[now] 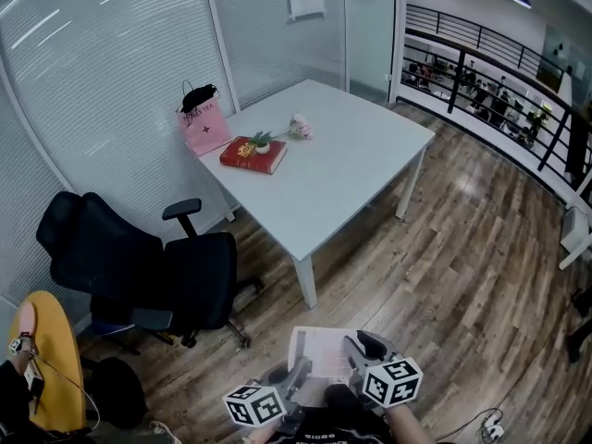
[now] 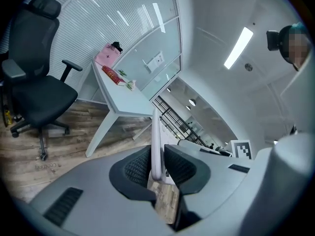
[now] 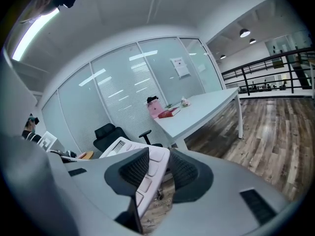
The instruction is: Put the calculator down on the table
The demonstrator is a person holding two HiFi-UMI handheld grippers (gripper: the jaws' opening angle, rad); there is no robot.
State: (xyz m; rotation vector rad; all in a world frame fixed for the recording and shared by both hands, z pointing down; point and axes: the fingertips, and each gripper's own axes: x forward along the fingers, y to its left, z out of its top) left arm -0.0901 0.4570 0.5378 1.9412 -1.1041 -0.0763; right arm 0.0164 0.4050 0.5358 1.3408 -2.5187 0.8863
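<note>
I hold a white calculator (image 1: 324,351) between both grippers, low in the head view and above the wooden floor, well short of the white table (image 1: 342,165). My left gripper (image 1: 298,370) is shut on its left edge. In the left gripper view the calculator (image 2: 156,141) stands edge-on between the pads (image 2: 138,168). My right gripper (image 1: 359,348) is shut on the right side. The right gripper view shows the keys of the calculator (image 3: 118,145) running between the jaws of the right gripper (image 3: 160,170). The table (image 3: 206,107) lies ahead.
On the table's far-left part lie a red book (image 1: 252,154), a pink bag (image 1: 204,123) and a small flower bunch (image 1: 298,128). A black office chair (image 1: 139,271) stands left of the table. Glass walls with blinds run behind, and a railing (image 1: 490,63) at the right.
</note>
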